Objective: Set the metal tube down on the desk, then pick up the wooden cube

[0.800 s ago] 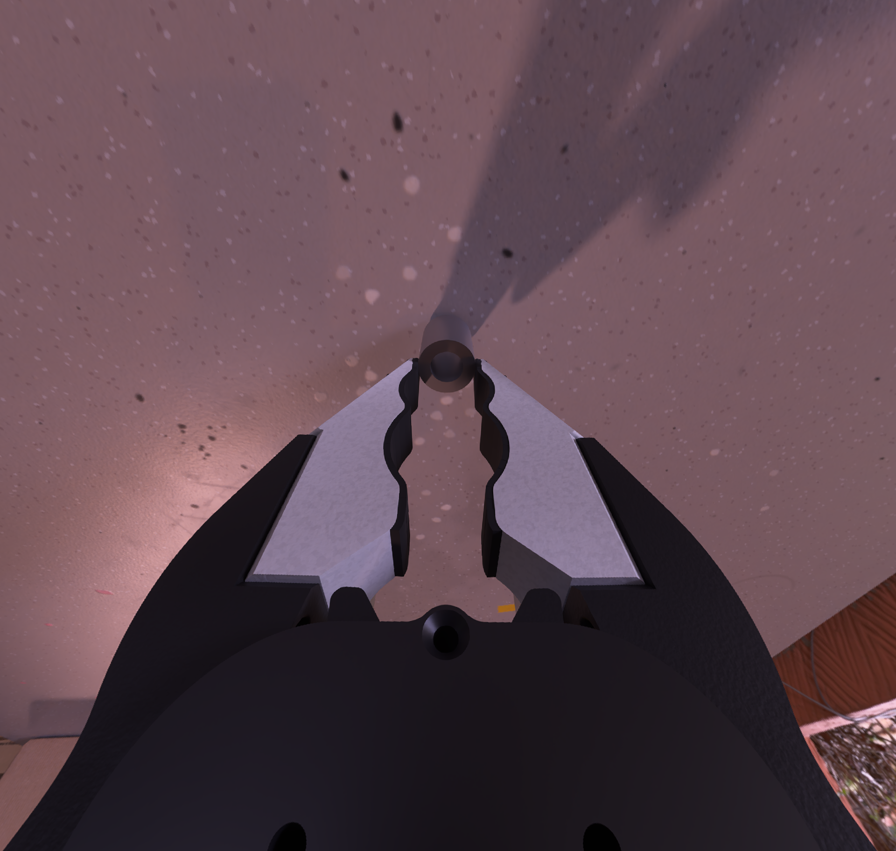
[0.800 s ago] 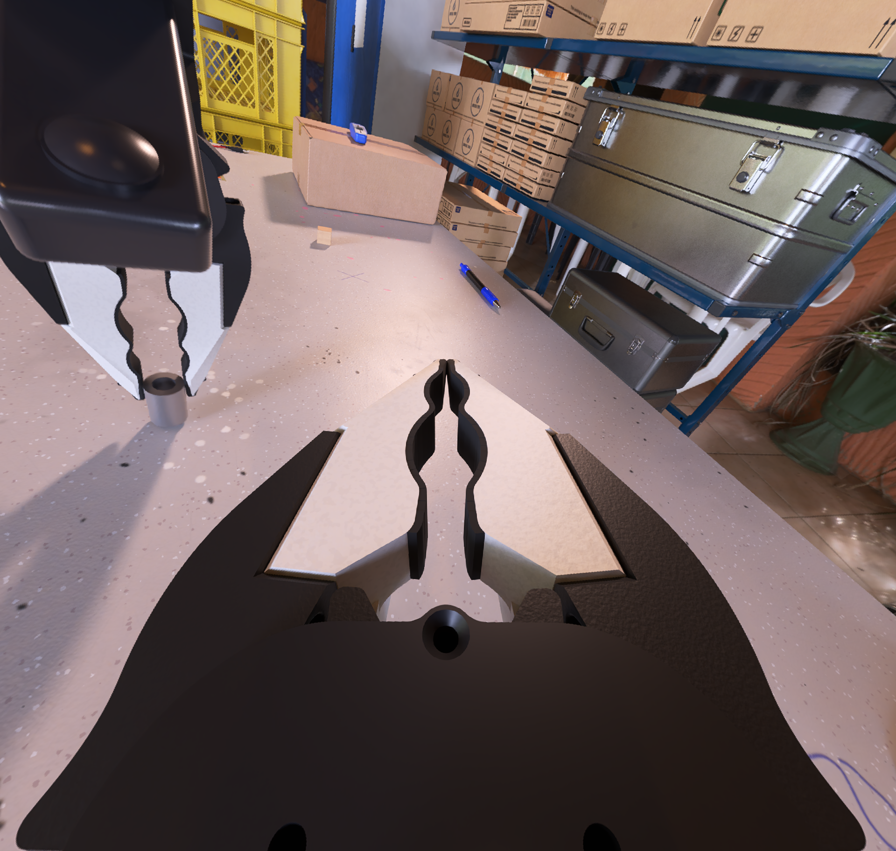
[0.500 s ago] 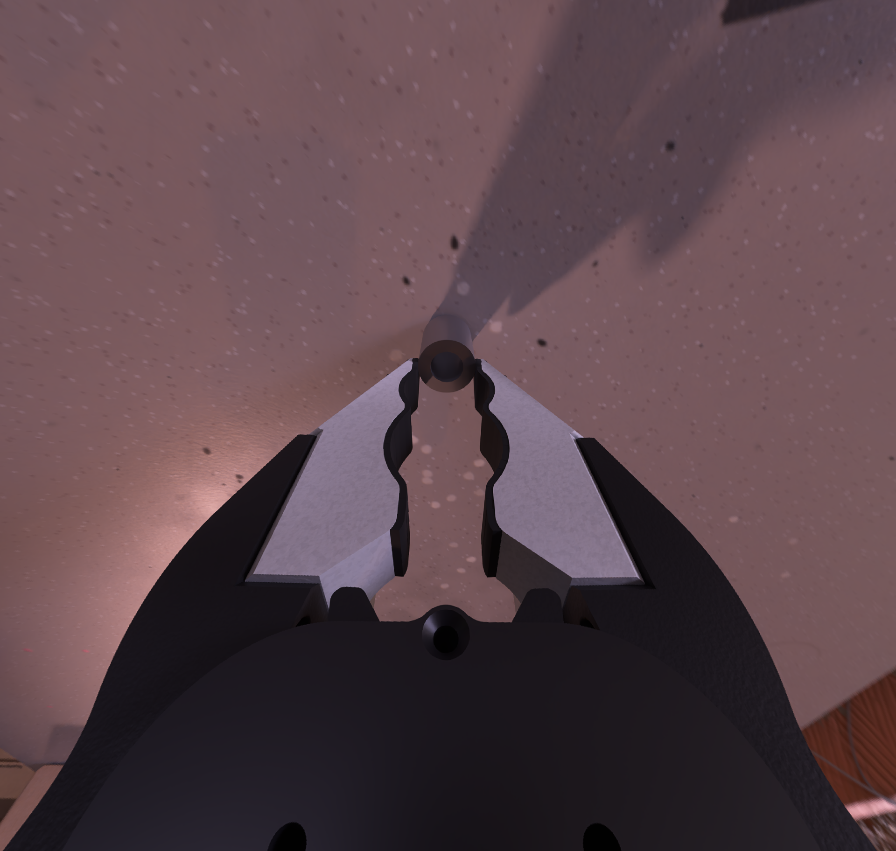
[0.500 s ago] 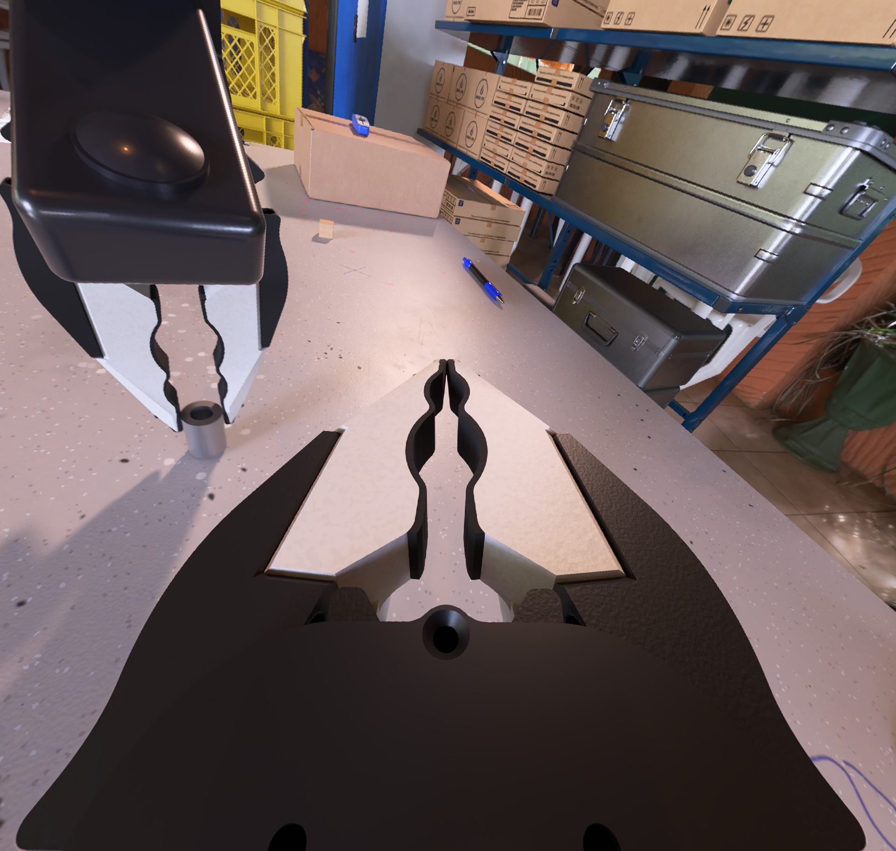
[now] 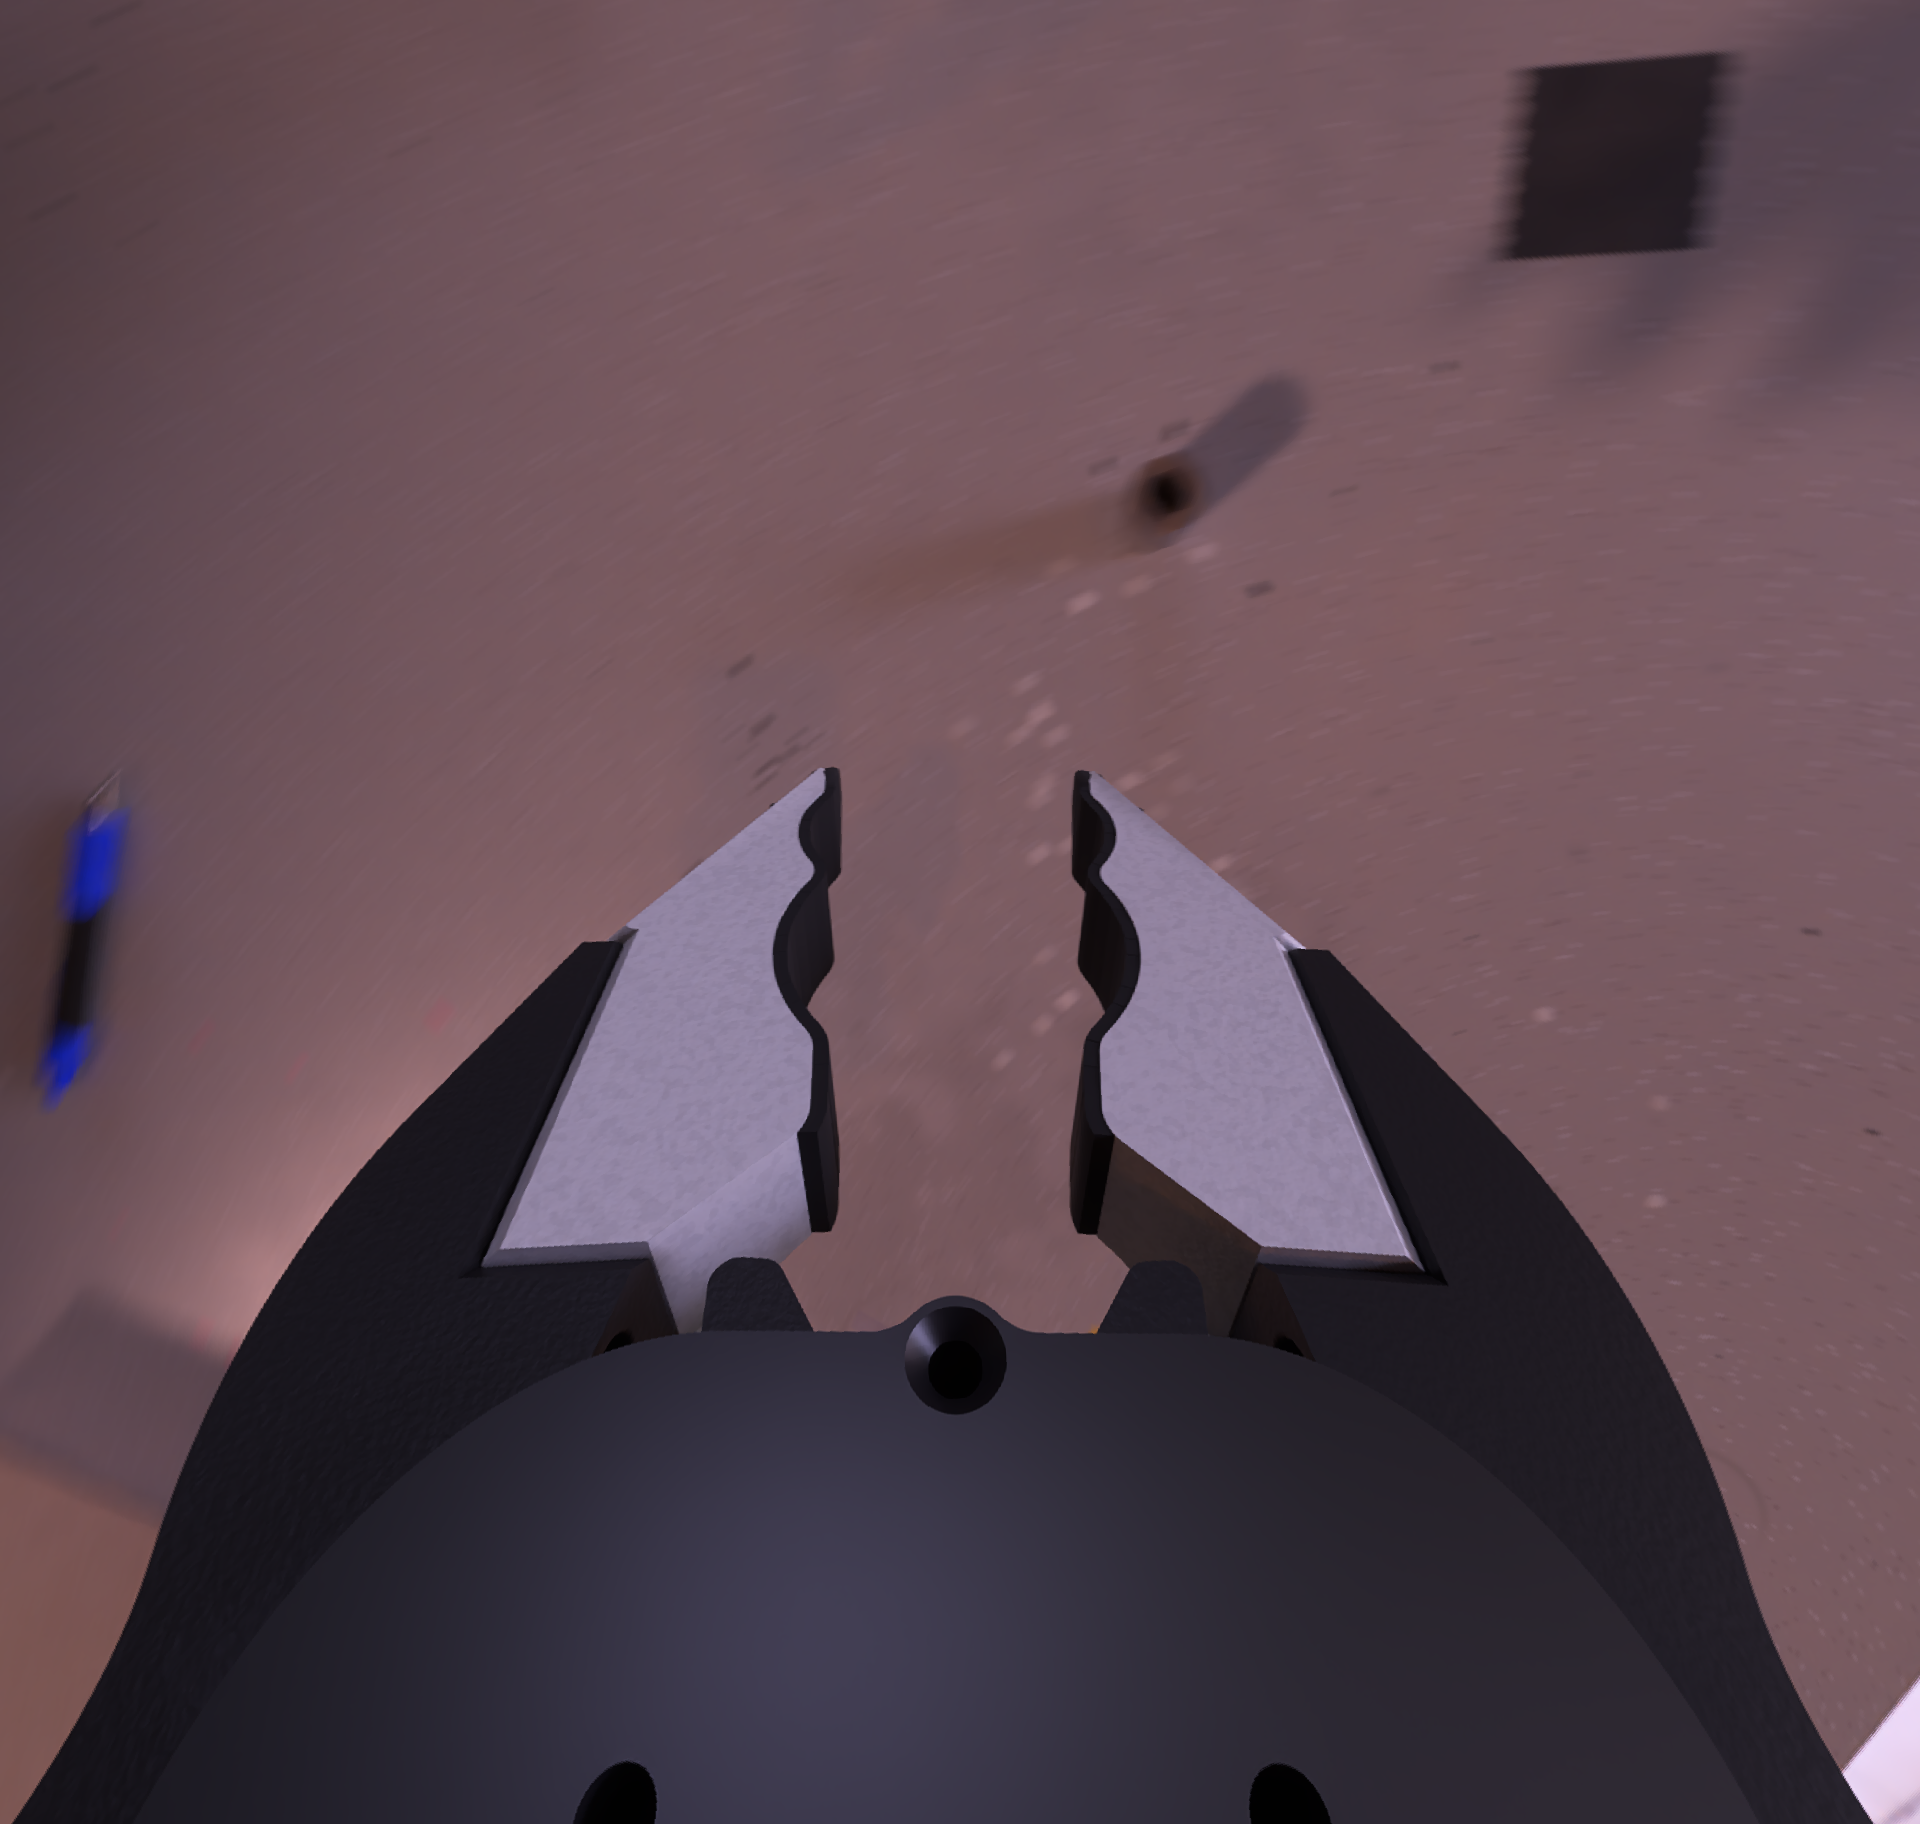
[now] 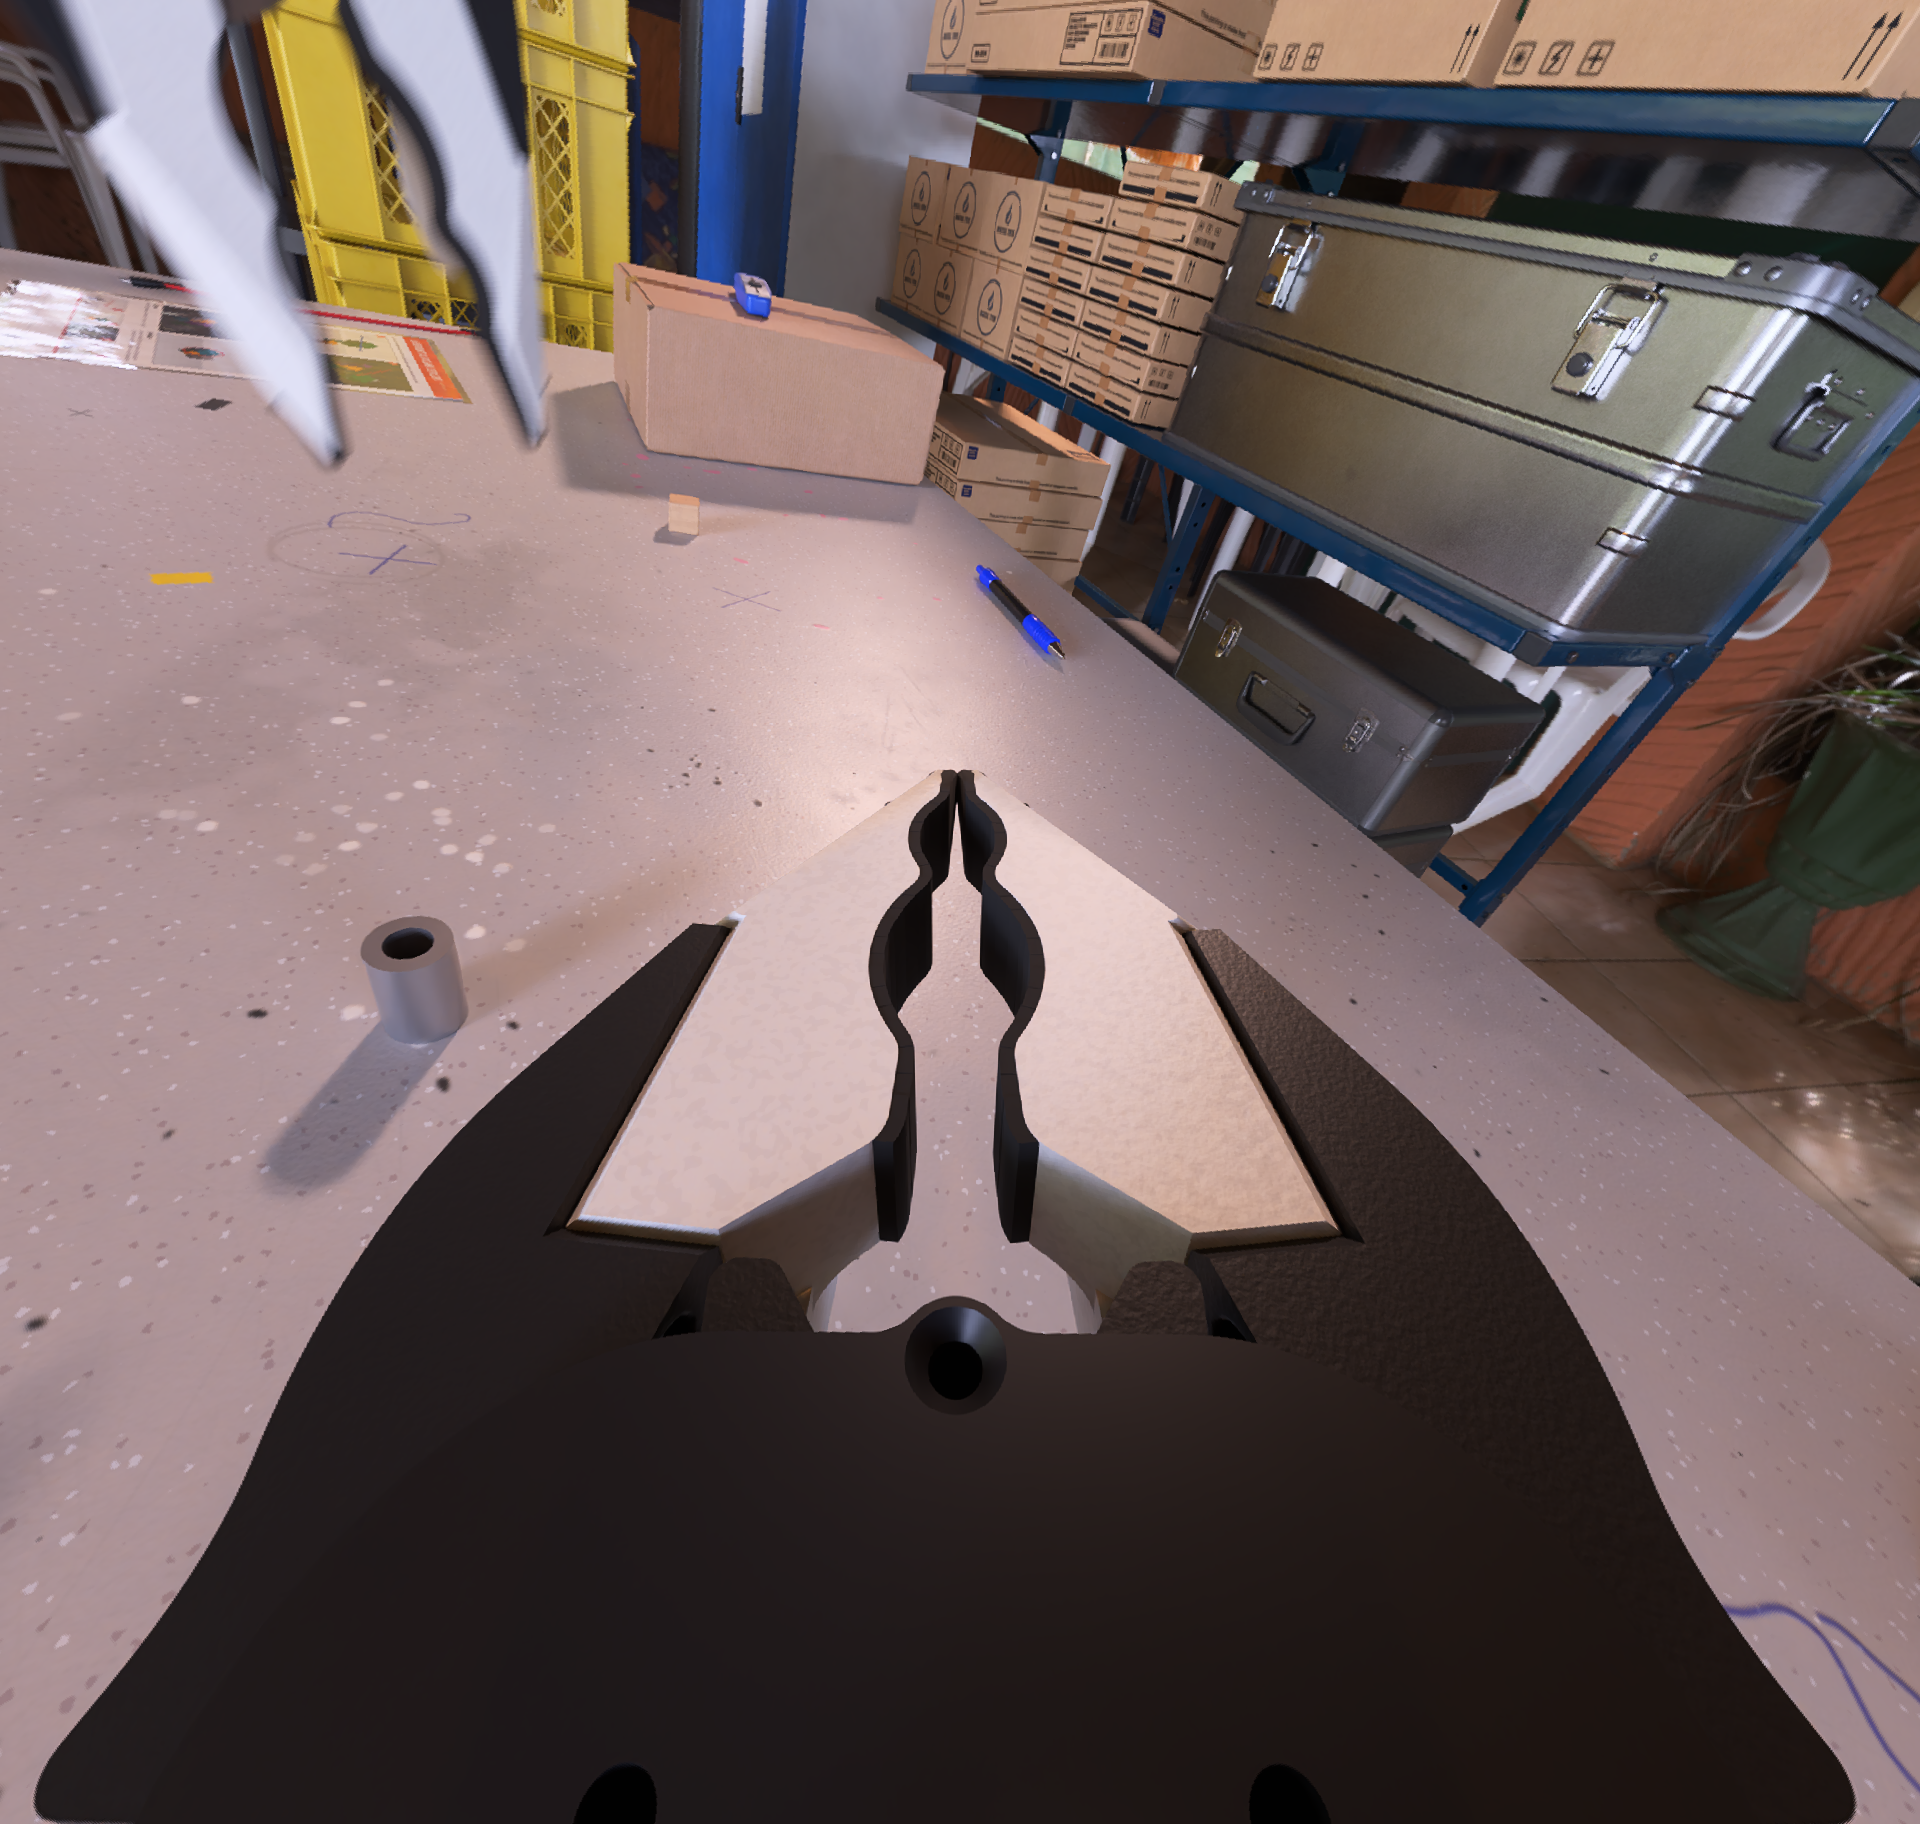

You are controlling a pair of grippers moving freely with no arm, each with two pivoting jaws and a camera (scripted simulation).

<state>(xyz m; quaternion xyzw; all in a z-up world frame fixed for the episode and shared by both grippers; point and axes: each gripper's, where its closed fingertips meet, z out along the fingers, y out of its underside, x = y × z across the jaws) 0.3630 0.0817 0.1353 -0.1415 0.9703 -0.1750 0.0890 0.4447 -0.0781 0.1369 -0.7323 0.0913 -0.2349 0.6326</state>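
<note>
The short grey metal tube [image 6: 412, 977] stands upright on the speckled desk [image 6: 520, 735], free of both grippers; it shows blurred in the left wrist view [image 5: 1195, 470]. My left gripper [image 5: 956, 787] is open and empty, high above the desk; in the right wrist view [image 6: 436, 439] it hangs at the upper left, beyond the tube. The small wooden cube [image 6: 683, 514] sits far back, in front of a cardboard box [image 6: 774, 372]. My right gripper [image 6: 957, 782] is shut and empty, low over the desk to the right of the tube.
A blue pen [image 6: 1020, 613] lies near the desk's right edge; it shows in the left wrist view [image 5: 83, 933]. Printed sheets [image 6: 208, 335] lie at the far left. Yellow crates [image 6: 436, 112], shelving with boxes and metal cases [image 6: 1538, 403] stand beyond the desk.
My left gripper opened, let go of the tube, and rose up and away toward the far side. The tube now stands alone on the desk. The right gripper stayed shut.
</note>
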